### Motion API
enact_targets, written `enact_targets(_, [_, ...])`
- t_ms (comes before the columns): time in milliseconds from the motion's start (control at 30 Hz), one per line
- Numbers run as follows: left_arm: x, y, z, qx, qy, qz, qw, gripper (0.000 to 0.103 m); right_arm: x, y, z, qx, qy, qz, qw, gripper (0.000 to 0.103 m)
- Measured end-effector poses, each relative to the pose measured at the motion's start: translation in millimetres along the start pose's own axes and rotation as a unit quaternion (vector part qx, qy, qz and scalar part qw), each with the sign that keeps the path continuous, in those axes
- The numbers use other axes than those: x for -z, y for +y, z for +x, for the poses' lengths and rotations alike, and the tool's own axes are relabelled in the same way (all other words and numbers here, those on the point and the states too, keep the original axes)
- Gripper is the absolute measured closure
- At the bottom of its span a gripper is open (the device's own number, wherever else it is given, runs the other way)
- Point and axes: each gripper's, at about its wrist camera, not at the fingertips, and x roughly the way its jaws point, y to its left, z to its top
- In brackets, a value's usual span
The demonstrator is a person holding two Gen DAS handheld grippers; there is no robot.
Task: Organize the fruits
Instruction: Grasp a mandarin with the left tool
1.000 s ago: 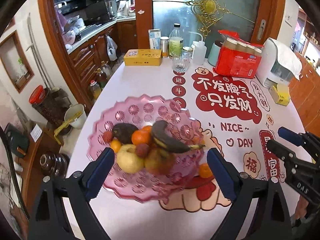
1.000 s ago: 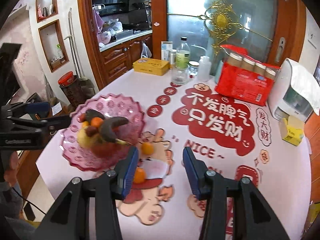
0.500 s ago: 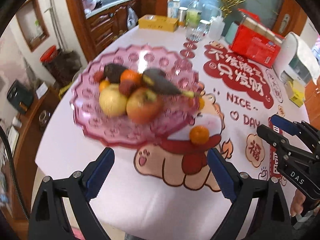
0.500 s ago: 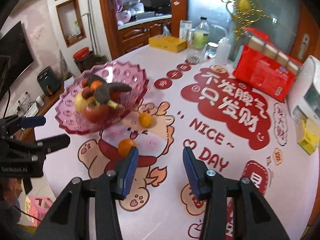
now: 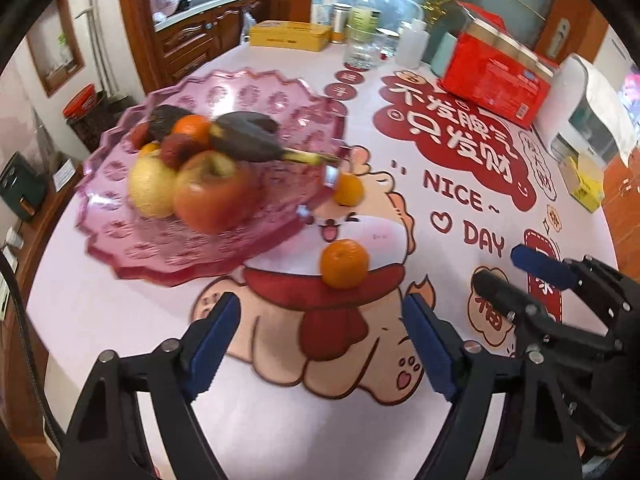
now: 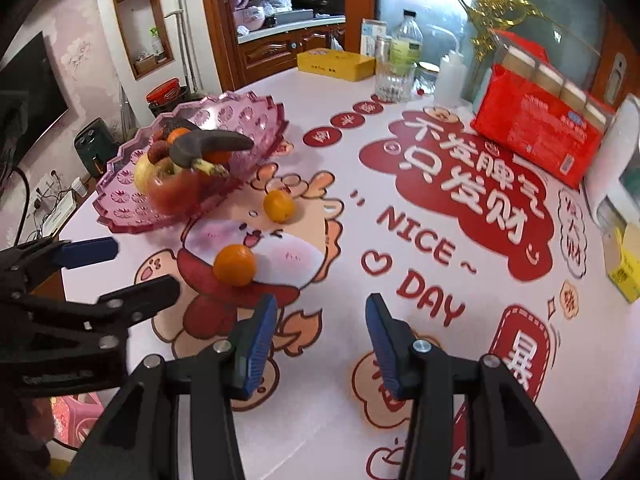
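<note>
The left tool [image 5: 320, 340] tilts steeply down over the worktop [image 5: 280, 420], its jaws closing with nothing between them. The right tool [image 6: 320, 332] slopes down likewise, jaws apart and empty. One pink fruit dish [image 5: 120, 240] stands at left; two oranges [image 5: 345, 263] [image 5: 349, 189] lie loose just beside it.

At the far edge of the tabletop [image 5: 120, 320], on its cartoon-printed cover, stand a yellow box [image 5: 289, 35], a clear plastic bottle [image 5: 363, 20], a white squeeze bottle [image 5: 412, 46] and a red carton of jars [image 5: 496, 80]; a white appliance [image 5: 592, 116] sits at the right edge, just behind a small yellow box [image 5: 585, 190]
</note>
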Motion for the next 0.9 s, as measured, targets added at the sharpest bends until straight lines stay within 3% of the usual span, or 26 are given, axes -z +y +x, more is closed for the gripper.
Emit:
enact_targets(67, [0, -5, 10, 0.0, 0.005, 0.004, 1.0, 0.03, 7, -3, 5, 0.001, 0.005, 0.009, 1.0, 0.056])
enact_targets(433, [-5, -18, 71, 0.001, 0.041, -0.024, 0.9989, 0.045, 29, -21, 24, -0.005, 0.023, 0.045, 0.999, 0.056])
enact_targets(733, [-14, -27, 96, -0.035, 0.034, -0.028, 0.9984, 0.057, 34, -29, 27, -0.005, 0.025, 0.054, 0.998, 0.056])
enact_targets(900, [-19, -25, 98, -0.036, 0.027, -0.02, 0.9988, 0.064, 34, -29, 30, -0.006, 0.027, 0.055, 0.998, 0.056])
